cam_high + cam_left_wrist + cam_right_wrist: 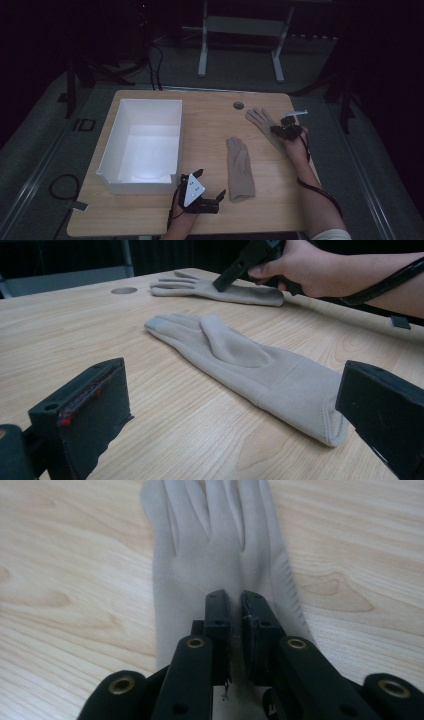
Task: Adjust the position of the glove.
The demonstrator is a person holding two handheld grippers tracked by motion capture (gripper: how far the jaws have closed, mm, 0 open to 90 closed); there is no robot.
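Far glove (pixel 220 550): pinched in closed right gripper (pixel 236 615); lift toward white box (pixel 112 145) next. Left gripper (pixel 225 440): open, empty.

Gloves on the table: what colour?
Plain beige gloves, no pattern; clearest in the left gripper view.

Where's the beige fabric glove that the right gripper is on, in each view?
High view: the far beige fabric glove lies at the table's right rear, under the right gripper.
Left gripper view: top centre, behind the nearer beige glove, right gripper on it.
Right gripper view: centre, fingers pointing up, jaws pinched together on its fabric.
Shared landmark: the light wooden tabletop.
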